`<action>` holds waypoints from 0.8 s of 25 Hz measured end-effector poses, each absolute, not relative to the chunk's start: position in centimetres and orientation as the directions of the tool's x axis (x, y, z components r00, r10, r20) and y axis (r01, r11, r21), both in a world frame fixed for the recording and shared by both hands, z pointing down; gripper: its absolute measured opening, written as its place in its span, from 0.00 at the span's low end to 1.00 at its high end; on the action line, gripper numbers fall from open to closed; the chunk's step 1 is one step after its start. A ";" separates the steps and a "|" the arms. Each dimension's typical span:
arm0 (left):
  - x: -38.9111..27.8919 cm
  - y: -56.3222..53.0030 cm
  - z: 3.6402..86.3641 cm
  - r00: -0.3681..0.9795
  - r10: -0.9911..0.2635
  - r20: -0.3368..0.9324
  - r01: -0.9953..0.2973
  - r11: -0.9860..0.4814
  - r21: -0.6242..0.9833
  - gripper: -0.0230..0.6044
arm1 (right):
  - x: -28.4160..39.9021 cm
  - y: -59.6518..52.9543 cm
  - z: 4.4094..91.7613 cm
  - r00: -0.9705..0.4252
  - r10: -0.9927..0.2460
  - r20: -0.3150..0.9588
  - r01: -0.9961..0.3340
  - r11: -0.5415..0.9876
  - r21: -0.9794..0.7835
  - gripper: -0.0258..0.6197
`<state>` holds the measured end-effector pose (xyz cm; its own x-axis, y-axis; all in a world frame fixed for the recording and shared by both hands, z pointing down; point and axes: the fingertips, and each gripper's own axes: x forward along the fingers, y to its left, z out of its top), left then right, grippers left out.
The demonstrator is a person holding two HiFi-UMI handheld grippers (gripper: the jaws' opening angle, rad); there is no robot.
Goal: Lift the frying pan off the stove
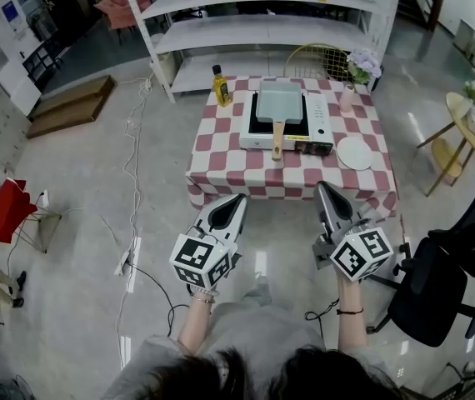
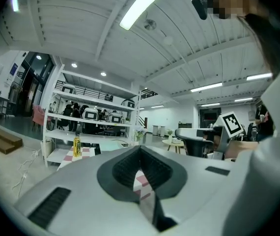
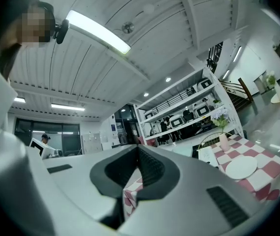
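Short of table (image 1: pixel 214 155), both hand-held grippers (image 1: pixel 237 198) (image 1: pixel 323 187) level, closed

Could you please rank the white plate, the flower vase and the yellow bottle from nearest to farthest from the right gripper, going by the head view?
1. White plate, near right of the table, just ahead of the right gripper.
2. Flower vase, at the far right edge.
3. Yellow bottle, at the far left corner.

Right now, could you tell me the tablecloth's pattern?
The tablecloth is red-and-white checked, clearest in the head view.
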<state>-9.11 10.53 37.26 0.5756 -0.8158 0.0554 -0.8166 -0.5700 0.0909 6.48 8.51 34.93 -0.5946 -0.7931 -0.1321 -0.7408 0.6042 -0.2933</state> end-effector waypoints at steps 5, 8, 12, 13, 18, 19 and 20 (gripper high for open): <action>-9.2 7.1 37.5 0.600 -0.799 0.051 -0.798 -0.592 0.112 0.08 | 6.0 5.5 35.4 -0.590 -0.798 -0.122 -0.741 0.595 -0.311 0.07; -9.3 5.4 37.8 0.612 -0.789 0.056 -0.788 -0.603 0.123 0.08 | 5.5 3.9 35.6 -0.588 -0.800 -0.115 -0.744 0.592 -0.311 0.07; -9.5 3.5 38.3 0.634 -0.770 0.074 -0.771 -0.622 0.141 0.08 | 4.8 2.2 36.1 -0.581 -0.808 -0.093 -0.751 0.577 -0.323 0.07; -9.5 3.1 38.4 0.641 -0.764 0.077 -0.765 -0.627 0.146 0.08 | 4.6 1.8 36.2 -0.580 -0.810 -0.084 -0.753 0.573 -0.325 0.07; -9.3 1.2 39.2 0.664 -0.743 0.090 -0.745 -0.646 0.166 0.08 | 4.1 0.1 36.8 -0.574 -0.816 -0.067 -0.760 0.562 -0.327 0.07; -9.3 0.9 39.4 0.668 -0.738 0.094 -0.741 -0.649 0.171 0.08 | 4.1 -0.3 37.0 -0.572 -0.818 -0.063 -0.762 0.559 -0.327 0.07; -9.2 0.6 39.5 0.672 -0.734 0.098 -0.738 -0.652 0.175 0.08 | 4.0 -0.6 37.1 -0.569 -0.821 -0.056 -0.766 0.553 -0.326 0.07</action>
